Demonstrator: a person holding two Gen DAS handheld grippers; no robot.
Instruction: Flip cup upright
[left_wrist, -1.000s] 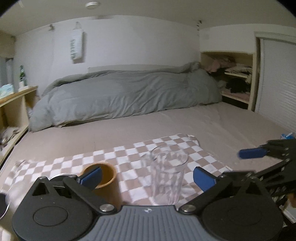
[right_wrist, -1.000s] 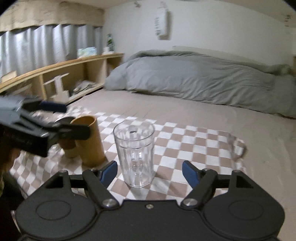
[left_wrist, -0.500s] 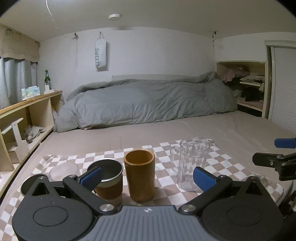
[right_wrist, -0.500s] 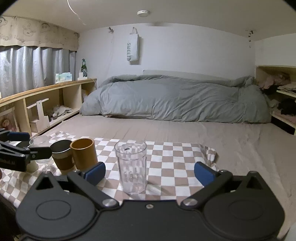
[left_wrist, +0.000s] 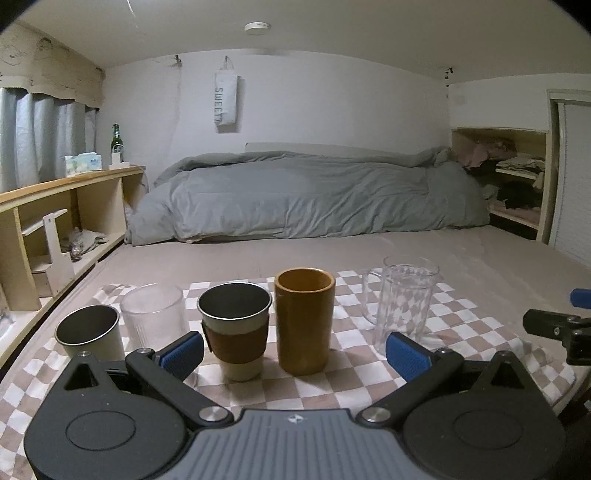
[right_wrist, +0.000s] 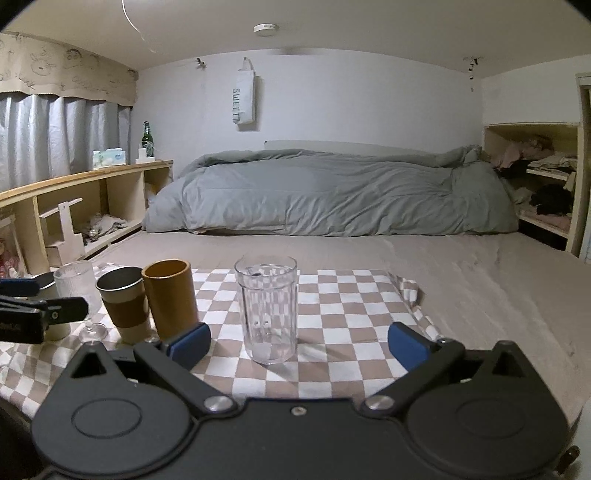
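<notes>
A clear glass mug (left_wrist: 404, 301) (right_wrist: 266, 309) stands upright on the checkered cloth (left_wrist: 354, 354) (right_wrist: 343, 321). Left of it in a row stand a brown wooden cup (left_wrist: 304, 319) (right_wrist: 170, 297), a steel cup with a brown sleeve (left_wrist: 234, 330) (right_wrist: 123, 302), a frosted stemmed glass (left_wrist: 153, 317) (right_wrist: 77, 291) and a steel and white cup (left_wrist: 90, 336). All stand upright. My left gripper (left_wrist: 295, 356) is open and empty, in front of the sleeve cup and wooden cup. My right gripper (right_wrist: 297, 341) is open and empty, just in front of the glass mug.
The cloth lies on a beige mattress (right_wrist: 461, 280). A grey duvet (left_wrist: 314, 199) is heaped at the back. A wooden shelf unit (left_wrist: 55, 221) runs along the left. An open closet (left_wrist: 513, 184) is at the right.
Both grippers have drawn back from the cups and levelled out. The right gripper let go of the glass mug, which stays upright. More of the row of cups shows now.
</notes>
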